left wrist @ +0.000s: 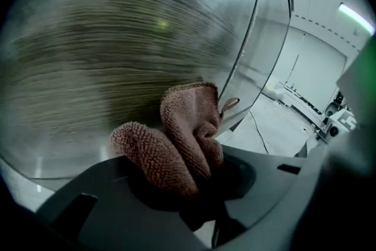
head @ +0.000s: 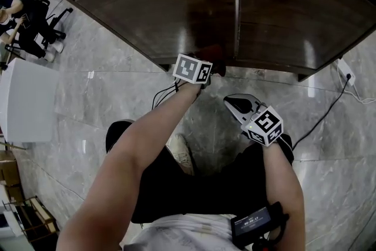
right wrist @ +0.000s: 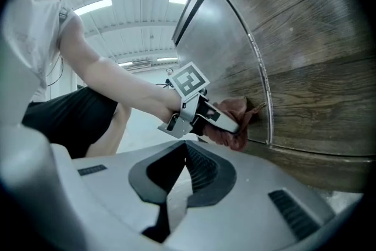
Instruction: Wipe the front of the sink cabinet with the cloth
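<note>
The reddish-brown cloth [left wrist: 176, 138] is clamped between the closed jaws of the left gripper [head: 212, 70] and pressed low against the sink cabinet [head: 176, 9] front, beside its door seam. The right gripper [right wrist: 179, 176] is held shut and empty, near the cabinet but clear of it.

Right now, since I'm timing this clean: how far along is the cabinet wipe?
Done: the left gripper has the cloth clamped. In hand: cloth pressed low on the cabinet door, beside the seam. Left: unclear, no wiped patch shows; right gripper is shut, empty.
</note>
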Demonstrator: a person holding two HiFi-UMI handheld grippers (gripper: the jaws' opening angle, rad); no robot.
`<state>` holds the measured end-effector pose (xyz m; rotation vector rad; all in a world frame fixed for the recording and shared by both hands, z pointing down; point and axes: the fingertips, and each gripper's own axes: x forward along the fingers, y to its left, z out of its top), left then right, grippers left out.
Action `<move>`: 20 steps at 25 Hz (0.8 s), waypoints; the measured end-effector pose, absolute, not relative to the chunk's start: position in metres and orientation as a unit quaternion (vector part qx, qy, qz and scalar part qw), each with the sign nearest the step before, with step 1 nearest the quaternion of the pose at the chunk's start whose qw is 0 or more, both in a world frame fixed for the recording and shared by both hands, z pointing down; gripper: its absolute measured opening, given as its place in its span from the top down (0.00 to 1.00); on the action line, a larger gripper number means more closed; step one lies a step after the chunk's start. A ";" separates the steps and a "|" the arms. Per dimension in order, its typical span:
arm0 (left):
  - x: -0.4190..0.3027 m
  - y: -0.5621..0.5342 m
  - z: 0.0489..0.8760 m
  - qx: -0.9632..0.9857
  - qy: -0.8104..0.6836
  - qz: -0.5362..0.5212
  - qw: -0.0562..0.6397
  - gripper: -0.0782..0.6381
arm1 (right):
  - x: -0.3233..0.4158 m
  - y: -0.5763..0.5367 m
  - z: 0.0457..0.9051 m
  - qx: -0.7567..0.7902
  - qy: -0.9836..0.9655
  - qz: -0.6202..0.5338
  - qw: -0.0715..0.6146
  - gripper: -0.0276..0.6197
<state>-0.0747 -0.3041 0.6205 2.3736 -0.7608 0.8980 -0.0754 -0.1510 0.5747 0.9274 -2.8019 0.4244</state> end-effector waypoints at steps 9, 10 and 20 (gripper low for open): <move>-0.034 -0.288 0.647 0.884 -0.223 0.358 0.201 0.73 | -0.058 -0.152 0.573 0.331 -0.930 0.148 0.067 0.94; -0.039 -0.290 0.648 0.882 -0.227 0.361 0.199 0.73 | -0.058 -0.152 0.574 0.331 -0.930 0.149 0.065 0.94; -0.116 -0.305 0.646 0.859 -0.295 0.370 0.198 0.73 | -0.086 -0.159 0.578 0.302 -0.939 0.159 0.053 0.94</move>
